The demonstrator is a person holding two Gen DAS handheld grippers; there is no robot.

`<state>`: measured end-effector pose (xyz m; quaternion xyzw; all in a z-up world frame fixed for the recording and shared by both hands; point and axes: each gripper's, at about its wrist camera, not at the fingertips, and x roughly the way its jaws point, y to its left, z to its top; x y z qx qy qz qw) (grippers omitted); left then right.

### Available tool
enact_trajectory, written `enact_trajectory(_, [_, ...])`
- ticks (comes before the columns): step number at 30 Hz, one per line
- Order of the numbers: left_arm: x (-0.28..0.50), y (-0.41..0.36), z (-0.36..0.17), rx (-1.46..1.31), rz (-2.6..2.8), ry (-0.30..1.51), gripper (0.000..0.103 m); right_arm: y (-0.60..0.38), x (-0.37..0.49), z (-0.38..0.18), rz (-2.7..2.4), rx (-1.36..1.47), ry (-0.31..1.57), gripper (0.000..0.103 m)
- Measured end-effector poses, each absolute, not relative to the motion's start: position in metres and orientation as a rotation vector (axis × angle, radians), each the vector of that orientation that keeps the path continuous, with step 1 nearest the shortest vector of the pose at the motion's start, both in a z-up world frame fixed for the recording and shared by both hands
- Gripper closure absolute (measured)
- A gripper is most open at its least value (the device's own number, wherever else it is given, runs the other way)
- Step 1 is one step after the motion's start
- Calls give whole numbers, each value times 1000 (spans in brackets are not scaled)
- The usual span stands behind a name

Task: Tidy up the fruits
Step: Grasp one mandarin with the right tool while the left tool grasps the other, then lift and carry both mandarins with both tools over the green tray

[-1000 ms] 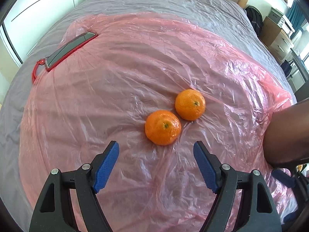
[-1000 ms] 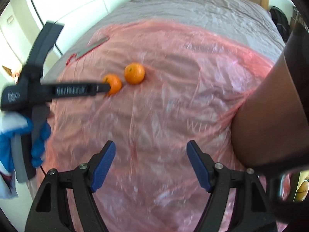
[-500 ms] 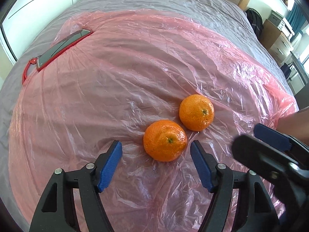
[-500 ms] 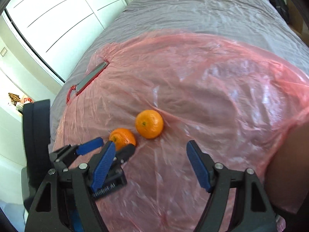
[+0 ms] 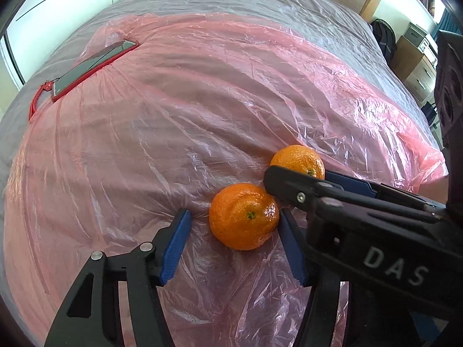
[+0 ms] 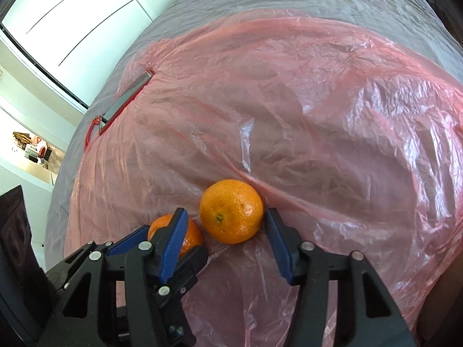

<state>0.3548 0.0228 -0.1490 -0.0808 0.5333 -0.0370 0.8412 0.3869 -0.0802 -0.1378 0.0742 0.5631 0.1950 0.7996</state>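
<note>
Now both my tools have closed in: my left gripper point(image 5: 233, 241), unclenched, brackets the nearer dimpled round tangerine point(image 5: 243, 215); my right gripper point(image 6: 225, 238), also unclenched, straddles the farther tangerine point(image 6: 231, 211) on the crinkled pink plastic sheet point(image 6: 318, 110). Grasps appear imminent.

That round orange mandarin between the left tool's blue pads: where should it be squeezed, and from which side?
Probably across the widest middle of the round orange mandarin, one pad on each flank. The open left gripper already straddles it from the near side; the second orange mandarin and the right gripper crowd the far side.
</note>
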Motion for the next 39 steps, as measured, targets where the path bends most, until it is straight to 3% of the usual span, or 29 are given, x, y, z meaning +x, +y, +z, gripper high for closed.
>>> enact_trajectory(6, [357, 20, -151, -155, -68, 1118, 51, -72, 399, -149, 411, 130, 1232, 74])
enact_trajectory(8, [358, 19, -151, -148, -70, 1117, 54, -70, 401, -152, 409, 116, 1244, 84])
enact_trajectory(11, [358, 16, -153, -138, -80, 1116, 61, -70, 401, -155, 416, 113, 1250, 84])
enact_trajectory(39, [327, 16, -108, -86, -102, 1072, 62, -140, 337, -80, 432, 180, 1112, 86])
